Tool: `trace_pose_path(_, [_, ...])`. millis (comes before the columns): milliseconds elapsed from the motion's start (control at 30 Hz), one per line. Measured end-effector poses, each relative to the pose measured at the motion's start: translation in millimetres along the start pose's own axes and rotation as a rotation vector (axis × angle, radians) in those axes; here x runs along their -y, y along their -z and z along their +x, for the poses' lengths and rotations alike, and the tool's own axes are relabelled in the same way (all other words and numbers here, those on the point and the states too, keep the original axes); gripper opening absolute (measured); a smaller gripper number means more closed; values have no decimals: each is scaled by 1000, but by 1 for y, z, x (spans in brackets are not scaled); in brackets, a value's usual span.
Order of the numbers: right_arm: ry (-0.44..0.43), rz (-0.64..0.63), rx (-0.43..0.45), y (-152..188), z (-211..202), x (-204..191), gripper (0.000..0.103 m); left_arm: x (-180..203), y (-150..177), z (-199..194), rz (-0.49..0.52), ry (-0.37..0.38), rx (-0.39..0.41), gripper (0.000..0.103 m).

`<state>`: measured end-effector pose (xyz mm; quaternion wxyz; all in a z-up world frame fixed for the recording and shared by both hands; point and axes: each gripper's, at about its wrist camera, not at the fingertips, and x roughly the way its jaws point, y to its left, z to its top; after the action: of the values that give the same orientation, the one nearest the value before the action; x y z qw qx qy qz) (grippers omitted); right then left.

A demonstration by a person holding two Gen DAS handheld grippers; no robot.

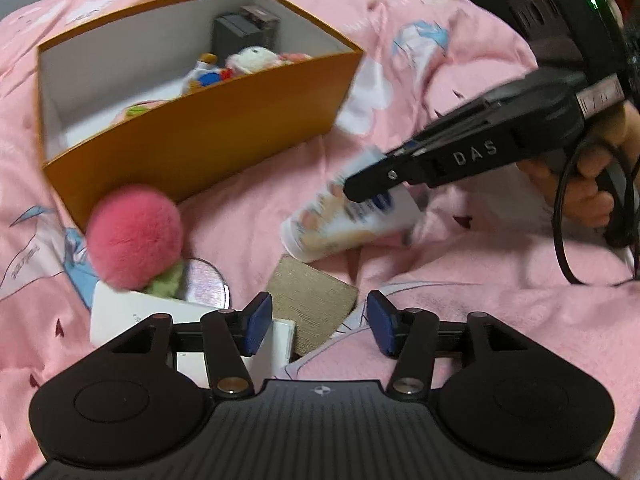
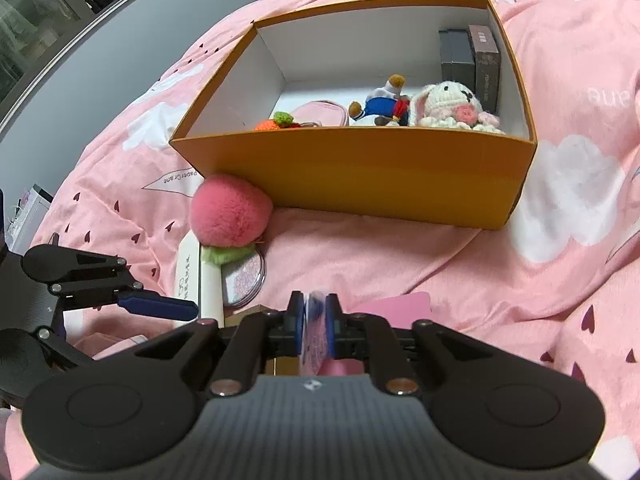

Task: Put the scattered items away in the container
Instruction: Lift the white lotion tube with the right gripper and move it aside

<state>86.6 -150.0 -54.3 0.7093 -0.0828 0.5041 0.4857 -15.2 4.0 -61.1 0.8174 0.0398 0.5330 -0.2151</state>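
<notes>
Pink bedding [image 2: 360,248] lay rumpled under both hands. Right gripper [image 2: 314,328] pinched a soft squeeze tube [image 1: 352,216], its long axis slanting cap-down toward the left. Left gripper [image 1: 318,322] hung open and empty over a grainy brown card [image 1: 316,300]. Beyond the tube, ahead of the right hand, stood the open orange box [image 2: 352,168], plush toys inside; a fuzzy pompom [image 2: 228,212] leaned on its wall.

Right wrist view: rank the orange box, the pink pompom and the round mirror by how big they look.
1. Orange box, by far the largest.
2. Pink pompom.
3. Round mirror, partly hidden under the pompom, so its full size is unsure.
</notes>
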Motion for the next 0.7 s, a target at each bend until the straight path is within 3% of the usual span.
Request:
trace_pose_path(233, [38, -2, 21, 4, -12, 4, 27, 29, 3, 15, 141, -88, -33, 62])
trace_pose_path(467, [0, -71, 12, 9, -23, -5, 27, 36, 2, 25, 173, -171, -18, 62])
trace_pose_path(700, [10, -19, -20, 12, -17, 7, 27, 38, -2, 38, 170, -272, 15, 64])
